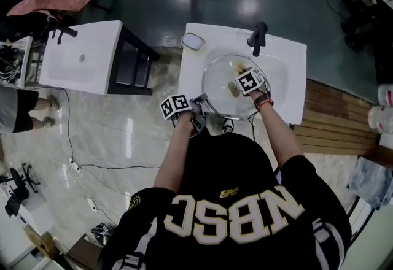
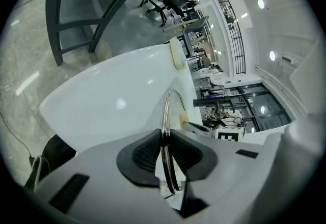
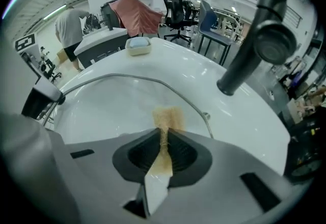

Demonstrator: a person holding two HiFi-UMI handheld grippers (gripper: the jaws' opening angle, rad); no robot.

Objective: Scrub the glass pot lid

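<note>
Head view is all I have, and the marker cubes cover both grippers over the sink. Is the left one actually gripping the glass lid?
Observer: Yes. In the left gripper view the left gripper is shut on the glass lid, with one pad on each side of its metal rim.
Operator: And what is the right one holding?
Observer: The right gripper pinches a thin tan scrub pad. The pad's free end sticks out past the jaws over the glass, but I can't tell whether it presses on it.
Operator: Is that pad clean?
Observer: No. It is stained brown where the jaws pinch it, and the tail behind the jaws is white.
</note>
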